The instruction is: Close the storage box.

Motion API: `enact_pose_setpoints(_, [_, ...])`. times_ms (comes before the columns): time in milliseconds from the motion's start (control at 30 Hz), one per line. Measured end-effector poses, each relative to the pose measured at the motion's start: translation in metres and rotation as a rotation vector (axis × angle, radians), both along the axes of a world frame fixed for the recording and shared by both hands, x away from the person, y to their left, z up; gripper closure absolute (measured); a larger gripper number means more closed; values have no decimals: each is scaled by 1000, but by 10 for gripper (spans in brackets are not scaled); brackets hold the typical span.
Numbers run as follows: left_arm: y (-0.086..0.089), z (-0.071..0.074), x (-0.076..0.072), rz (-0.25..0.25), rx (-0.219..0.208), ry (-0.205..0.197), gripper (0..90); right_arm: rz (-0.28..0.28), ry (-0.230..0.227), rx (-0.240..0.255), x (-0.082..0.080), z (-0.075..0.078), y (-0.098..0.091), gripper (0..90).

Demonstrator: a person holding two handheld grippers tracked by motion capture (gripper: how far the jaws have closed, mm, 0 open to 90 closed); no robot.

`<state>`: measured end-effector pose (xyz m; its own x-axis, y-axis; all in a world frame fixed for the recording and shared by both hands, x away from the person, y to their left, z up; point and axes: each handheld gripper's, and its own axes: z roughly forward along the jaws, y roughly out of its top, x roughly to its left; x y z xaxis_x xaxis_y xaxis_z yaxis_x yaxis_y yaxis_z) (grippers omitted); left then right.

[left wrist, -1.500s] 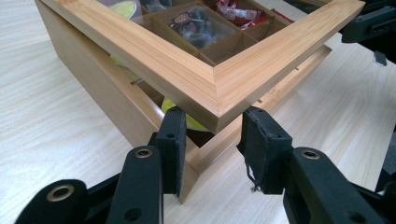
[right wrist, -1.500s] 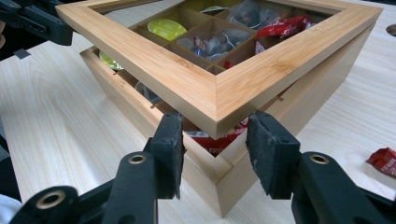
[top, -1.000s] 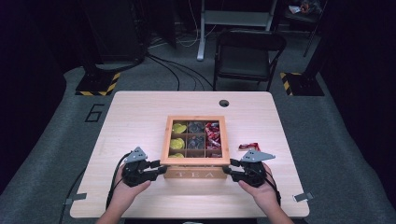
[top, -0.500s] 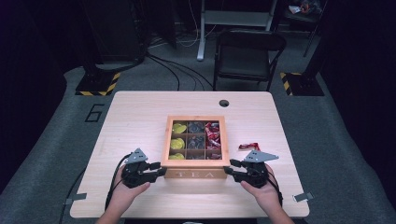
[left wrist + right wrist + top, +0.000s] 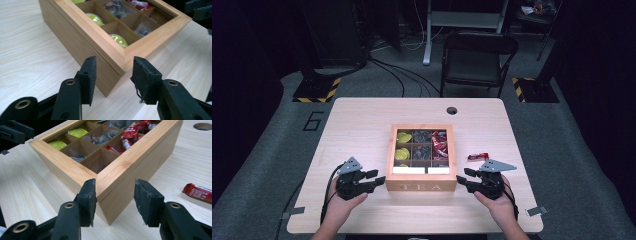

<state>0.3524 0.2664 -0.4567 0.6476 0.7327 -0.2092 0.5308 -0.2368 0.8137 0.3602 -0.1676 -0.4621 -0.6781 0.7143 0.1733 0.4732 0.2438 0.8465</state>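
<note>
A wooden tea box (image 5: 421, 186) marked TEA stands mid-table, its compartments holding yellow-green, dark and red packets. My left gripper (image 5: 378, 178) is open at the box's front left corner; in the left gripper view that corner of the box (image 5: 82, 42) sits just beyond the left gripper (image 5: 113, 75), with neither pad touching it. My right gripper (image 5: 462, 179) is open at the front right corner. In the right gripper view, the right gripper (image 5: 115, 197) has the box corner (image 5: 140, 155) in the gap between its jaws.
A loose red packet (image 5: 478, 156) lies on the table right of the box, and the same red packet (image 5: 198, 192) is beside my right gripper. A cable hole (image 5: 452, 110) is near the table's far edge. A folding chair (image 5: 477, 55) stands behind the table.
</note>
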Motion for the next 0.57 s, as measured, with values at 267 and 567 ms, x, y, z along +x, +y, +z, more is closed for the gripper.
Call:
enact_pose_setpoints(267, [15,-3,6,58,22,-15,502,-60,-12,-48,7,-7,-8,493])
enact_pose_setpoints(567, [21,-13,11,101,47,-13,436,-145,8,-58,17,-16,-21,437])
